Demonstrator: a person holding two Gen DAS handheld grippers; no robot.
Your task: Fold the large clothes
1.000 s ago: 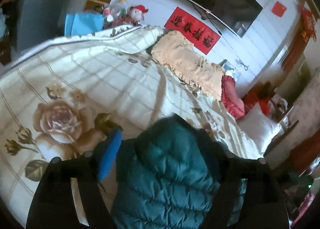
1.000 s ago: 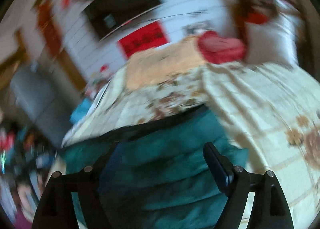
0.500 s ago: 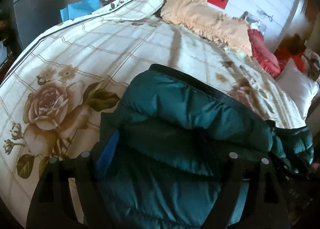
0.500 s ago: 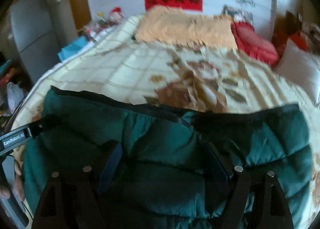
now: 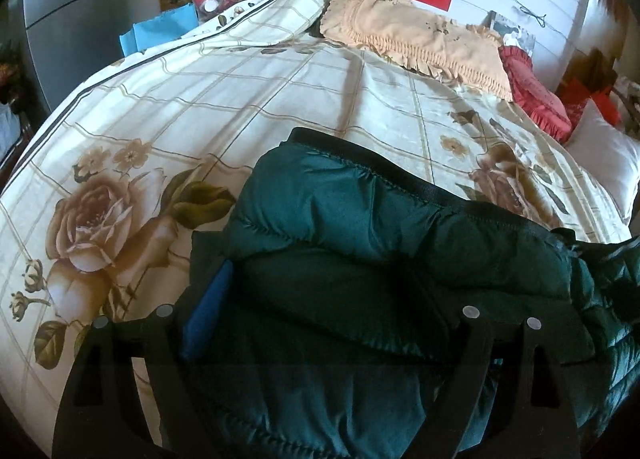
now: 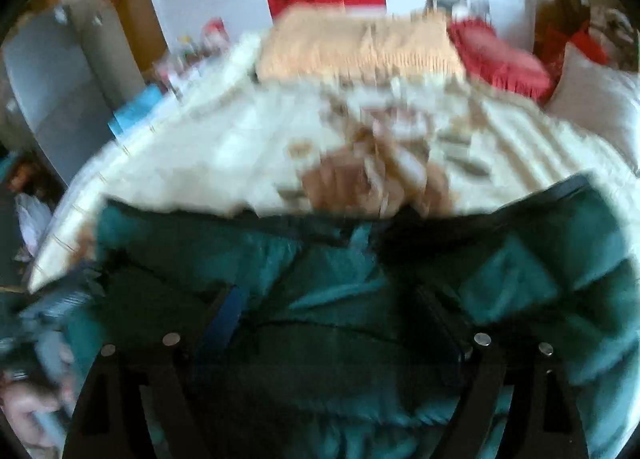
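Moved since earlier: both hands have swung down from a view of the wall to the bed; the green puffer jacket (image 5: pixel 360 259), bunched and lifted a second ago, now lies spread on the floral bedspread (image 5: pixel 200 99).
Left gripper (image 5: pixel 320 299): jaws wide and just been opening further; jacket padding bulges up between the fingers, the blue pad (image 5: pixel 208 319) alongside it, but whether the pads press on it I cannot tell.
Right gripper (image 6: pixel 332 311): jaws have just opened a little wider; jacket fabric fills the gap, and motion blur hides whether it is pinched.
Jacket's place: directly under and ahead of both finger pairs, its black-edged hem beyond the fingertips, the bedspread beyond that.
Step in hand: judged to be laying the jacket flat and letting go, before any fold.
Next move calls for: freeing both finger pairs from the padding, then taking a side or sleeve to bring across the middle.
Left view only: sharp quilting, and more jacket heaped to the right of the fingers.
Right view only: a person's hand (image 6: pixel 28 415) low to the left of the fingers, and the hem's full width.
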